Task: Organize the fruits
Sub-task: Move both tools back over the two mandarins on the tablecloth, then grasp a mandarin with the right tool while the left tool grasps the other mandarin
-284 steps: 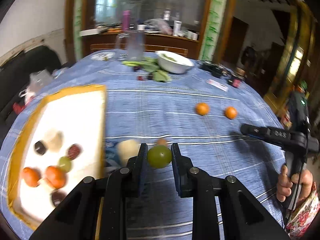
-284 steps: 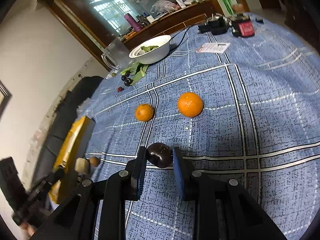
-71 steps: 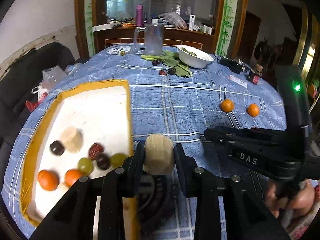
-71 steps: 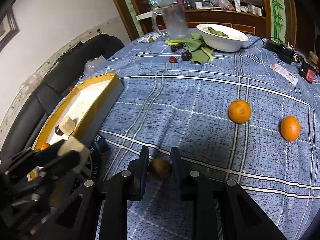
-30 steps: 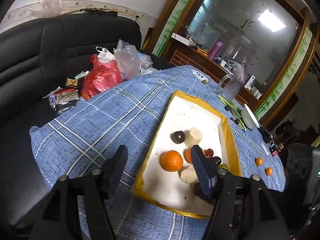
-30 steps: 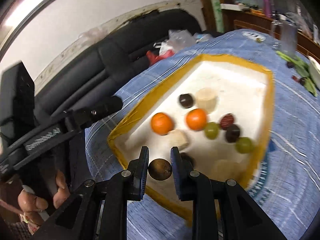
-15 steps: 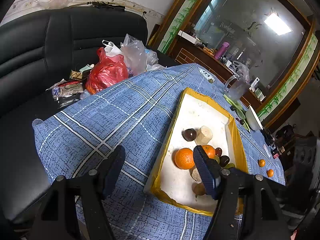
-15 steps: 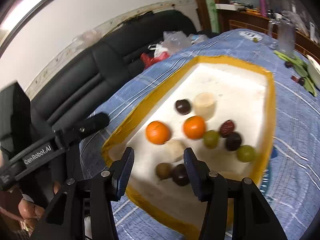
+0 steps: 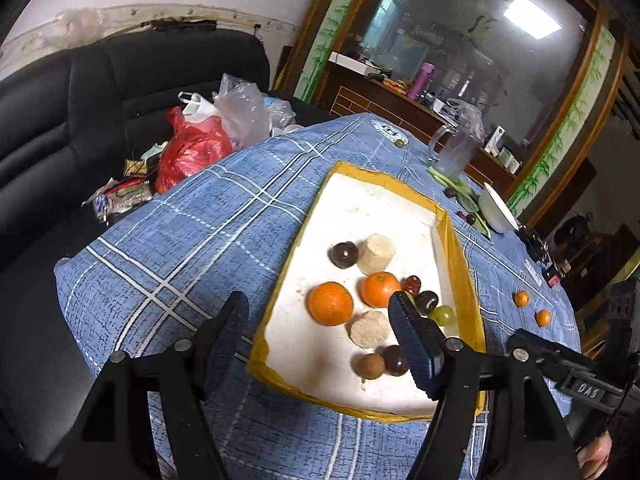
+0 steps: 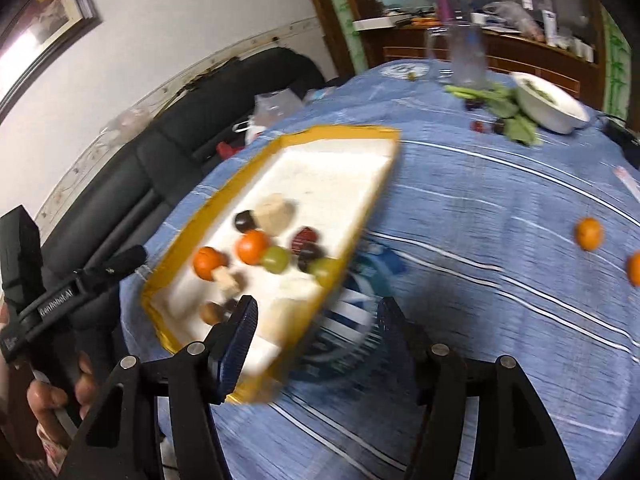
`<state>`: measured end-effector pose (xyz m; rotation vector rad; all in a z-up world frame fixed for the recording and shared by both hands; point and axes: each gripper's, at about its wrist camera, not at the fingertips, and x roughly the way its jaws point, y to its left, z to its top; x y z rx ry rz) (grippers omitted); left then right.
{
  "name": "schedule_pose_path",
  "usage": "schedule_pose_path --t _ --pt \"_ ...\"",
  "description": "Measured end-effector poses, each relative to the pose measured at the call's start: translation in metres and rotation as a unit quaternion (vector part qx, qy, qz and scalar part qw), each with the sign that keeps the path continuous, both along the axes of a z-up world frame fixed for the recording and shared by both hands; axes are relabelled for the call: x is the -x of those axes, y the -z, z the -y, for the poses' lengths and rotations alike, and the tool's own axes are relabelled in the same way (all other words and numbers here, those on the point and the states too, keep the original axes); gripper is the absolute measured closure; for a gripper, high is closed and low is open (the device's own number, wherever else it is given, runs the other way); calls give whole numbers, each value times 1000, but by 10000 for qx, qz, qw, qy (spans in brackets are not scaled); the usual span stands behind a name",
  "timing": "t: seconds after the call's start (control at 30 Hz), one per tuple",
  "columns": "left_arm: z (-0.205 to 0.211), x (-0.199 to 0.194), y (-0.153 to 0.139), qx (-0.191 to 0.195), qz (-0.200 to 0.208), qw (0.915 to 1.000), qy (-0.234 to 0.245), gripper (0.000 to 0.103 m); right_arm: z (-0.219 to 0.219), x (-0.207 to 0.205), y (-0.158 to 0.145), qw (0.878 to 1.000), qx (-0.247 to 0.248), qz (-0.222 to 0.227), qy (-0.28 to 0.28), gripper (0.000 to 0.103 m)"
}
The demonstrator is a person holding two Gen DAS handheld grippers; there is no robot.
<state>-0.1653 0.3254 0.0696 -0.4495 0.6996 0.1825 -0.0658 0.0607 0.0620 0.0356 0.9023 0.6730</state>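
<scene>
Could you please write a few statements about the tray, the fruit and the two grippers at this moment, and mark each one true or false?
1. Two oranges lie inside the yellow-rimmed tray. True.
2. The left gripper grips a green grape. False: its jaws are open and empty.
3. Two small oranges lie on the tablecloth outside the tray. True.
4. The right gripper is shut on a brown fruit. False: it is open; the brown fruit lies in the tray.

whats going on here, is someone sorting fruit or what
A person holding a gripper in each hand is gathering fruit into a yellow-rimmed tray on the blue checked tablecloth. Both the left gripper and the right gripper are open and empty. The tray holds oranges, grapes and dark fruits; two small oranges remain out on the cloth.
</scene>
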Motion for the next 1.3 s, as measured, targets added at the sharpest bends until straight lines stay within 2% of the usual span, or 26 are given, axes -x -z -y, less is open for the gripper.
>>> schedule_pose_path --t 0.13,0.3,0.43,0.57,0.73,0.9,1.1,1.3 --pt "14 -5 -1 -68 -65 9999 132 30 51 5 -6 9990 32 139 425 36" --pt "45 -15 -4 -258 -122 9986 435 30 122 8 -1 9929 471 246 1068 36" --pt "79 -25 -5 -585 -228 9950 771 30 174 11 10 9865 562 89 1538 36" --pt "123 -35 -3 -1106 -388 9860 1187 29 209 16 20 9808 539 -36 1871 36" --pt "177 -41 3 -1771 -591 9678 1688 29 232 17 26 9769 434 -115 2089 34" --pt "207 -43 5 -2208 -644 9546 1893 28 237 17 32 9777 311 -161 2071 32" --pt "221 -53 8 -2363 -805 9489 1931 25 240 12 36 9775 323 -211 2074 32" --pt "232 -66 11 -2473 -967 9446 1931 25 244 2 27 9771 346 -148 2095 31"
